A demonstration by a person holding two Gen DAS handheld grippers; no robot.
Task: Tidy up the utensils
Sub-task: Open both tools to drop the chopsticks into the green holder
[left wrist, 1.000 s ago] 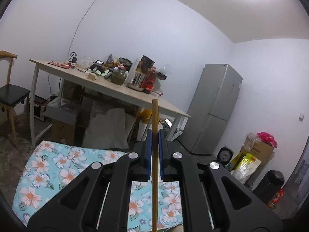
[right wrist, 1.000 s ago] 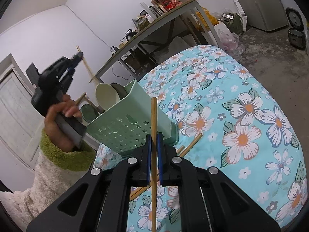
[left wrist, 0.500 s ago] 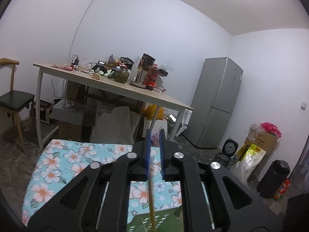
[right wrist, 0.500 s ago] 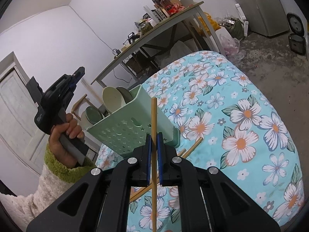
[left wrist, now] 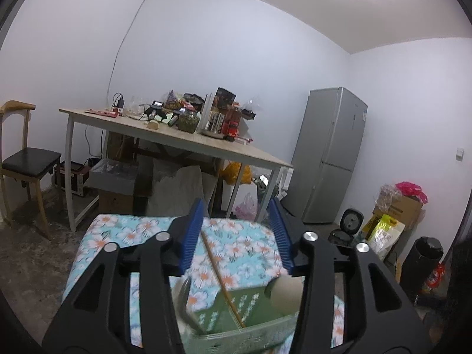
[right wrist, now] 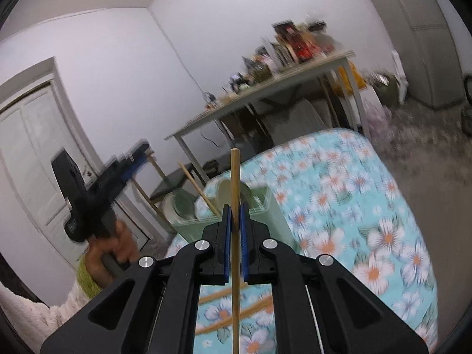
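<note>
Left wrist view shows my left gripper (left wrist: 236, 233) with its blue pads apart; these jaws have just been opening, and nothing is pinched between them. One thin wooden chopstick (left wrist: 222, 283) leans free in the pale green plastic basket with little holes (left wrist: 236, 336), just below and near me. A round pale spoon bowl (left wrist: 284, 295) pokes out of the basket on the right. The basket stands on the blue cloth with white and orange flowers (left wrist: 126, 233).

My right gripper (right wrist: 234, 224) is clenched on another long wooden chopstick (right wrist: 235, 177), held upright (its tip points up). More wooden chopsticks (right wrist: 236, 315) lie flat on the cloth under it. Far off stands a wooden table with white legs (left wrist: 188, 144), full of things.
</note>
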